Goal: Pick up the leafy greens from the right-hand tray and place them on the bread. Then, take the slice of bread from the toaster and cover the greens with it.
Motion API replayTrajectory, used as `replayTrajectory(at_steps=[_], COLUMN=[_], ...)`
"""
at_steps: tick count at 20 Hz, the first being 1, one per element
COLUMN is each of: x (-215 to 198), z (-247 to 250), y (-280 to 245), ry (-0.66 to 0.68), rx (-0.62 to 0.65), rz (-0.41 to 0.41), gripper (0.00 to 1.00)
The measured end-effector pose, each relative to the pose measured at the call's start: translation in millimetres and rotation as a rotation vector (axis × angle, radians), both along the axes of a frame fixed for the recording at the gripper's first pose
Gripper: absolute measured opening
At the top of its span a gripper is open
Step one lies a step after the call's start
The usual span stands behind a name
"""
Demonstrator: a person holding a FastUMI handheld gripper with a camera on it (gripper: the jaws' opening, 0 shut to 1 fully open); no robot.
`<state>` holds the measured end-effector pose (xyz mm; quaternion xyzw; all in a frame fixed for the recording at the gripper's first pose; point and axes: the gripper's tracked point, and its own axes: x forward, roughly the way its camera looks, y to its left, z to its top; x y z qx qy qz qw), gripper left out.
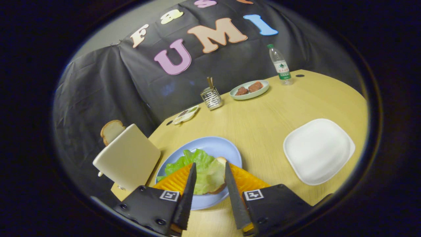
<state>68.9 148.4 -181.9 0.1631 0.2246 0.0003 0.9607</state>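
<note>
Leafy greens [194, 166] lying on bread [219, 171] on blue plate [213, 146]: first half looking done. I'm holding gripper [210, 166] over plate, fingers spread, gripping nothing. Toaster [128, 158] left of plate, slice [111, 131] sticking up, waiting.

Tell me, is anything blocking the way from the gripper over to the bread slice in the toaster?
Nothing visible does. The gripper hangs open over the lettuce on the blue plate. The bread slice sticks up from the toaster, which stands beside the plate, with bare table between.
</note>
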Motion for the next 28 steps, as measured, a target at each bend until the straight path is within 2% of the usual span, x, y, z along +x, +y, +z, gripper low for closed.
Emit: replayTrajectory(at_steps=[6, 12, 18, 28], x=[-7, -9, -5, 9], z=[28, 89, 140, 168], y=[6, 40, 102, 212], ry=[-0.028, -0.123, -0.178, -0.207], rx=[-0.003, -0.005, -0.006, 0.057], rz=[0.037, 0.128, 0.245, 0.403], gripper=[1.0, 1.0, 1.0, 1.0])
